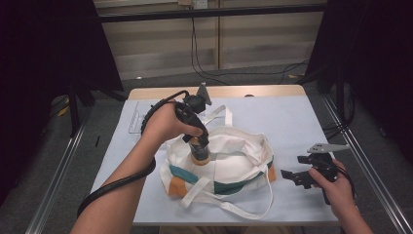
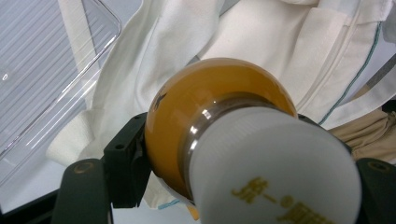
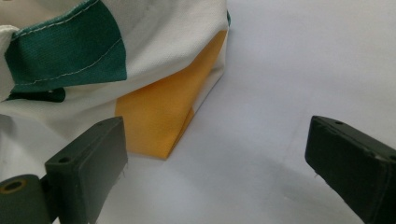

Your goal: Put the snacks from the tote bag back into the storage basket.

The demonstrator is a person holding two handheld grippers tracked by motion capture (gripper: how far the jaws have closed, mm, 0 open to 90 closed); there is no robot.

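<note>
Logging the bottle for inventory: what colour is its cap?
White with gold lettering, clearest in the left gripper view.

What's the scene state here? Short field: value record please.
surface: table with pale blue-grey cover
bag: white tote bag with green and orange patches, lying open mid-table
bottle: orange bottle with white cap, held over the bag's opening
left gripper: shut on the bottle, above the bag
right gripper: open, holding nothing, just right of the bag's orange corner
tray: clear plastic tray at far left of the table, beside the bag
</note>
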